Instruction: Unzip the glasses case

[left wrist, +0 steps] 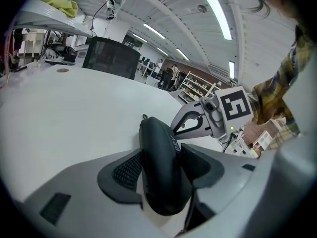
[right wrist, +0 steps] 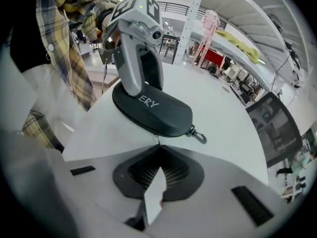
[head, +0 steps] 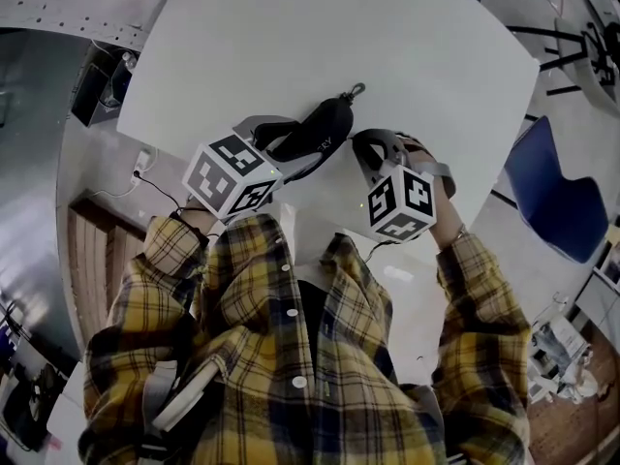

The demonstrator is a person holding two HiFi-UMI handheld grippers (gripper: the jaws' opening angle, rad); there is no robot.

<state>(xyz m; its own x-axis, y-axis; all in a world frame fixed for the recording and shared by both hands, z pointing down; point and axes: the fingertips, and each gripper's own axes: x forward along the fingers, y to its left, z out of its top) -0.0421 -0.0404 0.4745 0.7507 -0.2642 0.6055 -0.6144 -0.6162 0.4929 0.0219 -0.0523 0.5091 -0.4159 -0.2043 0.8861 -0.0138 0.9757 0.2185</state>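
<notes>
Left gripper (left wrist: 162, 155) clamps the glasses case (right wrist: 153, 110) lying on the table (right wrist: 225, 110). Right gripper (right wrist: 159, 150), just beside the case, pinches its zipper pull (right wrist: 158, 143).

The glasses case (head: 315, 136) is lying on the table (head: 291, 46), one end sitting between the jaws of the left gripper (left wrist: 163, 165). The right gripper (right wrist: 158, 148) is pinching the zip pull (right wrist: 156, 142) just ahead of it, the case's clip (right wrist: 199, 136) lying to its right.

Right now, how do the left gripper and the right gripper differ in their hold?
The left gripper has its fingers wide apart, clamping the glasses case; the right gripper has its fingers meeting at the tips, pinching only the thin zipper pull. Both hold the same case.
</notes>
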